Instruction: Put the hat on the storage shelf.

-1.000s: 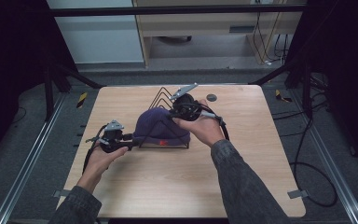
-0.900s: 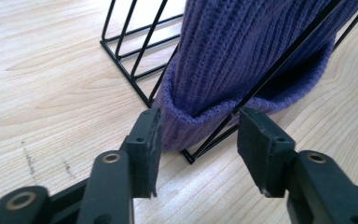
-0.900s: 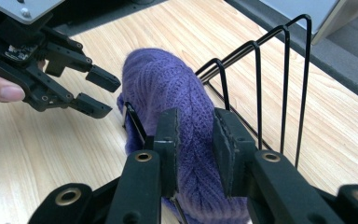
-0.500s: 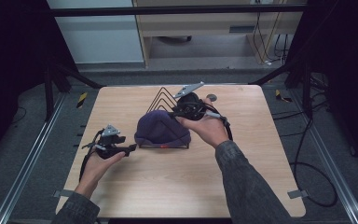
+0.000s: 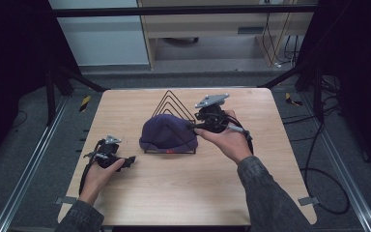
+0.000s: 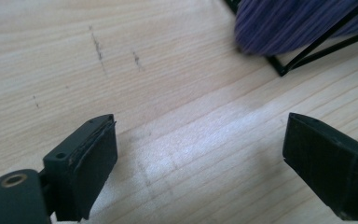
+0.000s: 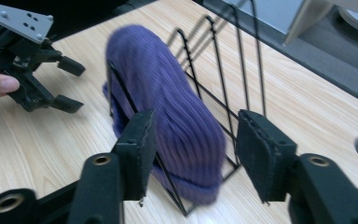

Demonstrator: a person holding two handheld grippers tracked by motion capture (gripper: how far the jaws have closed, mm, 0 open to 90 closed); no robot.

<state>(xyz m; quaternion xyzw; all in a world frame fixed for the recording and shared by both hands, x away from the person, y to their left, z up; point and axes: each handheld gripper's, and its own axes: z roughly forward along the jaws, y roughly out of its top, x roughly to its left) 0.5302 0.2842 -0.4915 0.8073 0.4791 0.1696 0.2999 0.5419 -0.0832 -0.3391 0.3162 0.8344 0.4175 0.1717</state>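
Wooden table (image 5: 174,193): we had left gripper (image 6: 200,163) jaws just opened wide, nothing between, low at near left. Right gripper (image 7: 191,154) jaws just opened partway, framing purple beanie's (image 5: 166,133) right end; contact unclear. Beanie sat draped over black wire rack (image 5: 174,104), mid-table.

No text, label, brand, number or sign can be read anywhere in these views, on any surface shown.

The ribbed hat (image 5: 168,133) is purple. The wire rack (image 5: 174,102) is black. The table (image 5: 174,188) is pale wood-grain.
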